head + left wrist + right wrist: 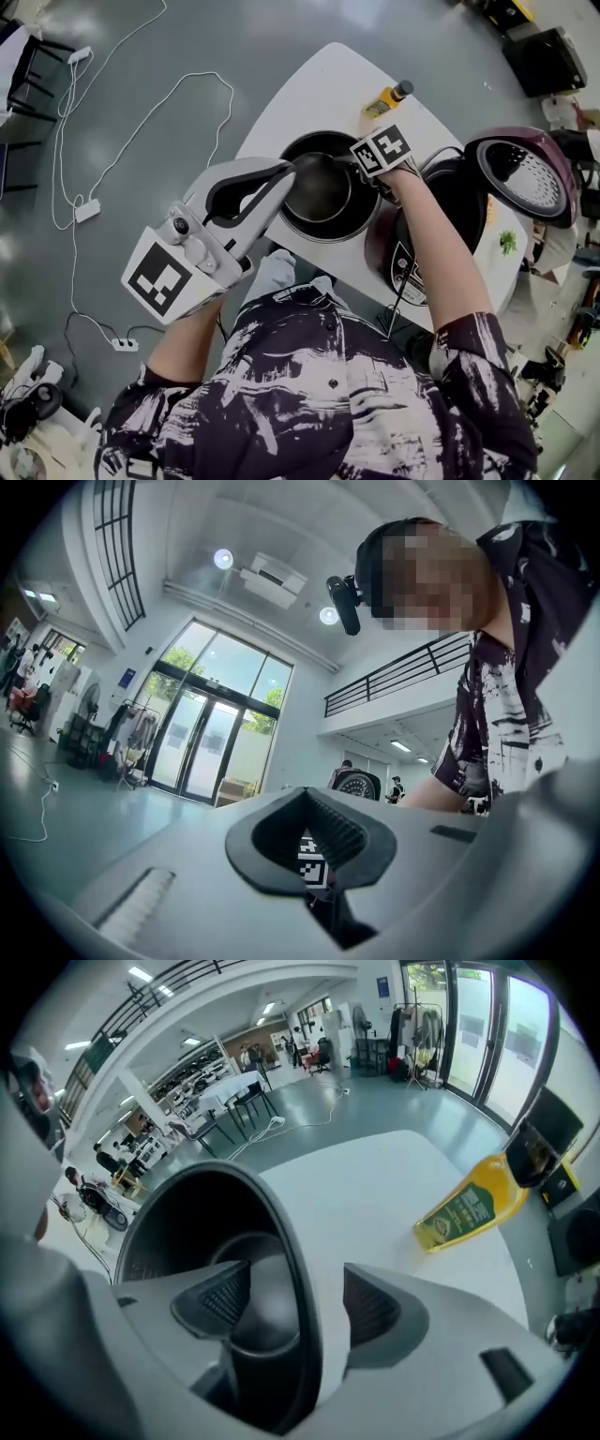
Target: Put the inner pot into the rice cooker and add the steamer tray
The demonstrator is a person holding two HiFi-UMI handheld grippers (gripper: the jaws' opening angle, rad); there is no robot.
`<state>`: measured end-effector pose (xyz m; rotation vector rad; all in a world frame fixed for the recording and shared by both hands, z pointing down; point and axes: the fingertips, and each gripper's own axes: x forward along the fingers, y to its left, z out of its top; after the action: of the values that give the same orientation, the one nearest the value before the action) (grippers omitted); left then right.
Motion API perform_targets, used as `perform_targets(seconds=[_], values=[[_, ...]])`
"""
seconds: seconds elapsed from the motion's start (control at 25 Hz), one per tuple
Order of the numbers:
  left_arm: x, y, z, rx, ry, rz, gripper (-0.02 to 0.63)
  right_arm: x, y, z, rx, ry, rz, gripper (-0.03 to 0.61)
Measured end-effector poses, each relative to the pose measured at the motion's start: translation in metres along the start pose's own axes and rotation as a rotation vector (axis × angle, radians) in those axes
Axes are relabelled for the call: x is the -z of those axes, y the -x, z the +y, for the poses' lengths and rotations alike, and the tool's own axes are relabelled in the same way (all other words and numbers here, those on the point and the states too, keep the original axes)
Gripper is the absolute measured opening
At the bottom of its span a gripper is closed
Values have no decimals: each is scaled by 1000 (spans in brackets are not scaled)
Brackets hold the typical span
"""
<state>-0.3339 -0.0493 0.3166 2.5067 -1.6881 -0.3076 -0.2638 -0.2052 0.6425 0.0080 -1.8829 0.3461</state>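
Right tongs: right gripper (295,1302) is half open and astride the inner pot (323,192) rim at 2 o'clock, not yet pinching.
Left tongs: left gripper (286,173) is closed and empty at the pot's 9 o'clock, probably to steady it.
Pot: on the table (319,84); the rice cooker (459,202) gapes at its 3 o'clock.
Materials: the pot is a dark, smooth, thin-walled bowl; the pads (373,1309) are ribbed rubber.

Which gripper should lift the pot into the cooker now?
Right. The right gripper straddles the rim of the pot, one pad inside, one outside, and the open cooker stands on that side. The left gripper is shut, gripping nothing.
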Motion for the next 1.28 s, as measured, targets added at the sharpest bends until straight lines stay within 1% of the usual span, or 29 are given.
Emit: perform_targets(seconds=[0.08, 0.24, 0.28, 0.4, 0.48, 0.52, 0.64, 0.72, 0.92, 1.12, 1.28], values=[[-2, 2, 4, -9, 1, 3, 5, 5, -5, -1, -10, -7, 28, 256], [-2, 4, 0, -13, -3, -3, 5, 18, -14, -3, -7, -15, 73, 195], [-1, 4, -1, -12, -4, -4, 5, 21, -15, -5, 2, -20, 78, 156], [-3, 2, -3, -10, -6, -15, 5, 23, -14, -15, 65, -26, 103, 88], [-9, 0, -1, -9, -5, -30, 5, 23, -12, -22, 115, -12, 136, 32], [-11, 0, 0, -9, -4, -32, 5, 23, -12, -23, 132, 0, 151, 17], [-10, 3, 1, -8, 2, -22, 5, 25, -12, -21, 153, 44, 188, 8], [-8, 5, 2, -11, 4, -18, 5, 29, -13, -19, 145, 53, 207, 2], [-6, 8, 1, -11, 4, -22, 5, 37, -14, -10, 102, 10, 197, 0], [-10, 1, -7, 4, -2, -26, 5, 39, -5, -11, 99, -8, 171, 2], [-17, -4, -10, 20, -6, -25, 5, 31, 8, -9, 74, -72, 119, 2]])
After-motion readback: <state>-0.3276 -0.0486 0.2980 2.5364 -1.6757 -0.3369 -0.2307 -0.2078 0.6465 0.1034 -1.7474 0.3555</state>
